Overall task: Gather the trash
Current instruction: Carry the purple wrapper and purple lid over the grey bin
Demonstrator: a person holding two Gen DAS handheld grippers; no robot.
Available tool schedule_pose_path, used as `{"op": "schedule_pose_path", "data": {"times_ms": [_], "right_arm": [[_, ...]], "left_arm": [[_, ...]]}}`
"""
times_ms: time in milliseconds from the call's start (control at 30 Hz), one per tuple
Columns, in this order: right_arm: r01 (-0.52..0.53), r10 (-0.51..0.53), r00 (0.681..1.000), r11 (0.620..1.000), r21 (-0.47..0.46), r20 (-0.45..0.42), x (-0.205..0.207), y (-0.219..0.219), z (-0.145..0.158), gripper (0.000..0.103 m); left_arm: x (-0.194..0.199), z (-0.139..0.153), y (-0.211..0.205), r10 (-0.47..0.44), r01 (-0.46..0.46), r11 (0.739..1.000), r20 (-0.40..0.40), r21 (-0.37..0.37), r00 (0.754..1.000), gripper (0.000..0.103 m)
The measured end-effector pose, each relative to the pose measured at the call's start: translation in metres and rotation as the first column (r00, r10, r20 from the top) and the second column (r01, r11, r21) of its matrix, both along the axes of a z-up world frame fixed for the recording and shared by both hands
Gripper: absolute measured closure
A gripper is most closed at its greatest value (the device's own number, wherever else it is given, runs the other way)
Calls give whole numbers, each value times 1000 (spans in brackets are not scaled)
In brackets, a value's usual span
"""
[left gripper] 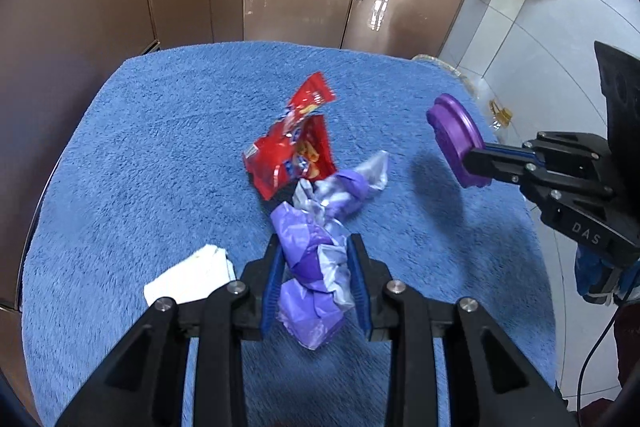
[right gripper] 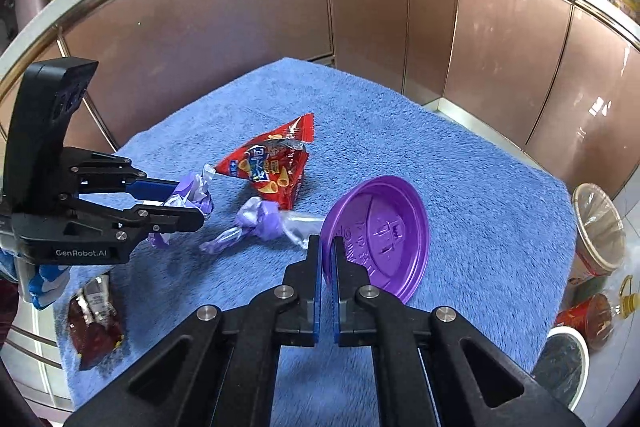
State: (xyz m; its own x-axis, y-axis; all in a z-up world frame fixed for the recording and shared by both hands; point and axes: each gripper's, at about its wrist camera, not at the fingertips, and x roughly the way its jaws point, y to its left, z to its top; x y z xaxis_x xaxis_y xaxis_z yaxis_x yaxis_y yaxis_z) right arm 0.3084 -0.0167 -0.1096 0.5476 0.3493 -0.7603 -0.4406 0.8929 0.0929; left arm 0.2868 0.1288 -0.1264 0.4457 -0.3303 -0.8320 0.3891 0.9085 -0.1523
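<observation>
The left gripper (left gripper: 316, 281) is pinched on a crumpled purple wrapper (left gripper: 310, 267), lifted off the blue towel (left gripper: 140, 167); the wrapper's long axis runs forward along the fingers. The right gripper (right gripper: 327, 259) is clamped on the rim of a purple lid (right gripper: 384, 231), held on edge, inner face toward the camera. A second twisted purple wrapper (right gripper: 256, 223) lies flat between them, long axis left-right. Beyond it, a red snack bag (right gripper: 272, 167) lies open and crumpled. A dark red packet (right gripper: 94, 327) and white tissue (left gripper: 192, 277) rest near the towel's edge. Floor-level paper cups (right gripper: 596, 231) sit right of the table; contents cannot be determined.
</observation>
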Motion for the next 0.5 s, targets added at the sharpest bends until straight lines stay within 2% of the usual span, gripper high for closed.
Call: {"op": "schedule_pose_path", "data": {"times_ms": [200, 500], "right_arm": [[7, -8, 999, 1000, 16, 39, -26, -12, 20, 99], [54, -61, 990, 997, 59, 128, -70, -46, 63, 99]], "left_arm": [[-23, 29, -2, 5, -5, 1000, 48, 2, 999, 73], [-55, 91, -3, 39, -35, 999, 142, -32, 989, 73]]}}
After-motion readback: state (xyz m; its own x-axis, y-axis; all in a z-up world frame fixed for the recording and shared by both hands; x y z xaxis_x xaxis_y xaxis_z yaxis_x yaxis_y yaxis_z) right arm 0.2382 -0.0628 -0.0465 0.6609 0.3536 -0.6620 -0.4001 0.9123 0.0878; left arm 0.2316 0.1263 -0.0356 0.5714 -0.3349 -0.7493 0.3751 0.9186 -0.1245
